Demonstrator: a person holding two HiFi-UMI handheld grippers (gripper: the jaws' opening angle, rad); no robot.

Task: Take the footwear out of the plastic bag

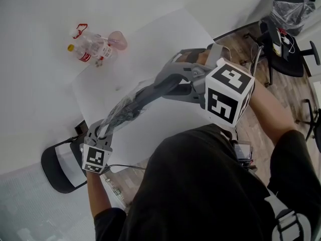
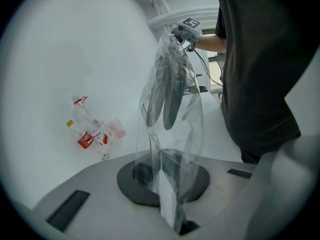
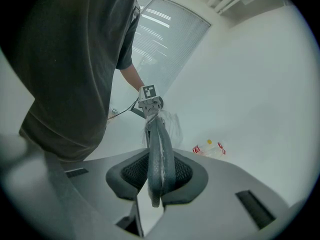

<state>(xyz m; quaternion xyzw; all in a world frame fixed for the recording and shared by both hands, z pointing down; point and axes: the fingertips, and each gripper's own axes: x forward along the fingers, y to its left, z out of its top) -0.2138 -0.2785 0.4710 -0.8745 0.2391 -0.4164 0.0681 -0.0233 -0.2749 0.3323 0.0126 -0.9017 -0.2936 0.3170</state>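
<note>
A clear plastic bag [image 1: 131, 100] is stretched in the air between both grippers above the white table [image 1: 165, 39]. A pair of dark grey footwear [image 1: 150, 92] lies partly inside it. My left gripper [image 1: 102, 132] at the lower left is shut on the bag's end. In the left gripper view the clear film [image 2: 172, 134] runs up from my left gripper [image 2: 172, 219], with the footwear [image 2: 167, 86] hanging inside. My right gripper [image 1: 175, 82] is shut on the footwear's other end. In the right gripper view the dark soles [image 3: 159, 154] stand edge-on between the pads of my right gripper [image 3: 156, 186].
Empty plastic bottles [image 1: 93, 46] with red labels lie at the table's far left, also seen as bottles [image 2: 92, 134] and bottles [image 3: 210, 149]. Black office chairs [image 1: 283, 49] stand on the wooden floor to the right. Another black chair [image 1: 60, 164] sits below my left gripper. The person's dark-shirted torso [image 1: 210, 185] is close behind.
</note>
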